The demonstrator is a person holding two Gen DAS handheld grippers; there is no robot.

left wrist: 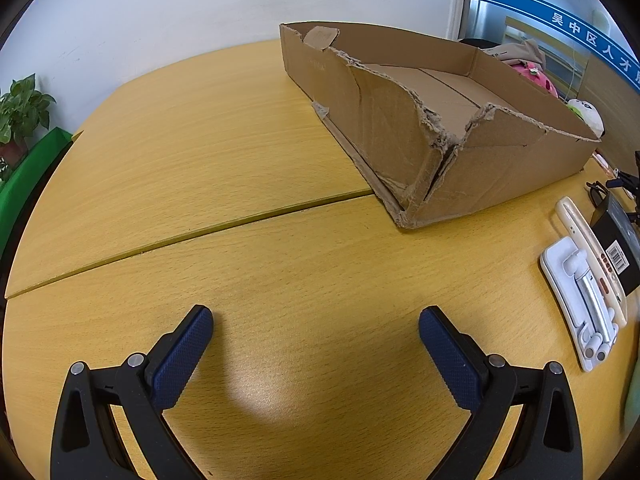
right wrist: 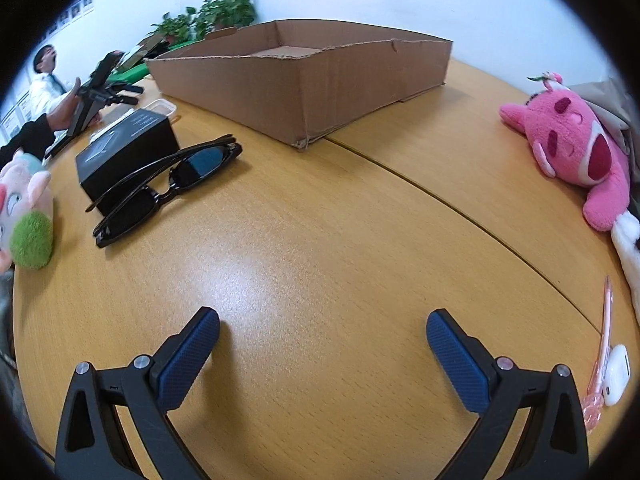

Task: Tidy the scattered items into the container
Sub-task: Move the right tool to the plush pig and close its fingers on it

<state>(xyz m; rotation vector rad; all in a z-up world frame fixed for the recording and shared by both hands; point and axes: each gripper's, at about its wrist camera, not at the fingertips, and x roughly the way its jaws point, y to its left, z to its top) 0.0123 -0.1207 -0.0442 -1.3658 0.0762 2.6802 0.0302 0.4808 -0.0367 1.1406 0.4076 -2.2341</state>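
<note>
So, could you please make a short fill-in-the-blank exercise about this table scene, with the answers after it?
1. The cardboard box holds ____ items so far.
2. The sunglasses lie folded, leaning against a ____ box.
3. The plush toy near the table's edge is ____ in colour.
4. Both the left gripper and the right gripper are ____ and hold nothing.

Missing words: no; black; pink; open

Black box [left wrist: 618,240] cut by edge.

Both tongs [left wrist: 316,314] [right wrist: 323,316]: black frames, silver screws, textured blue pads [left wrist: 182,360].
</note>
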